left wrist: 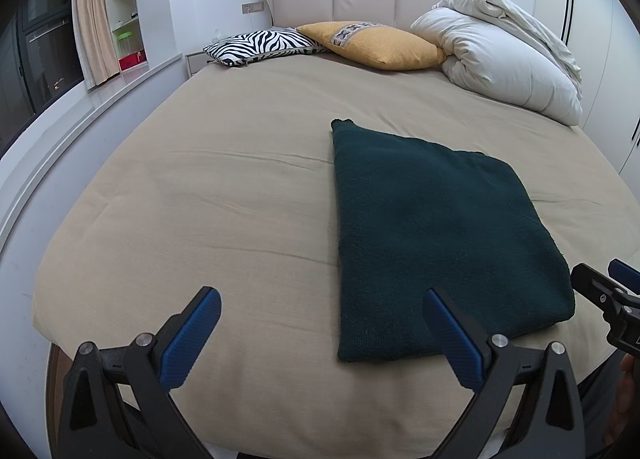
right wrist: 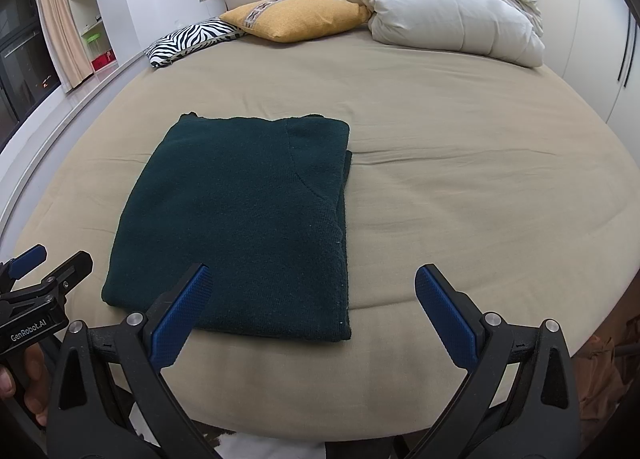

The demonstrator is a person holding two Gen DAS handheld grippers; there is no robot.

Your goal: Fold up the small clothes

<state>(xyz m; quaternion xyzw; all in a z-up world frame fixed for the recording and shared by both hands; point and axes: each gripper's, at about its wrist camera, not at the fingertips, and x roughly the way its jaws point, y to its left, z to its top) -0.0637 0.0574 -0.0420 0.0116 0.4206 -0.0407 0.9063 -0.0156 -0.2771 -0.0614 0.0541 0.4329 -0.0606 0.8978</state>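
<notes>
Dark green knitted garment (right wrist: 240,219), folded to a rectangle, lies flat on the round bed's tan sheet (right wrist: 460,199), near the front edge. Long axis runs away from the holder toward the headboard. Left gripper (left wrist: 322,313) spread wide, holding nothing, garment ahead and to its right. Right gripper (right wrist: 312,283) equally wide, empty, garment ahead and to its left. The near short edge lies just below the inner fingers of both grippers; neither looks clearly nearer.

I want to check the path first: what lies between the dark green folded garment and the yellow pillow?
Only bare beige bed sheet lies between the dark green folded garment and the yellow pillow; both wrist views show it.
</notes>
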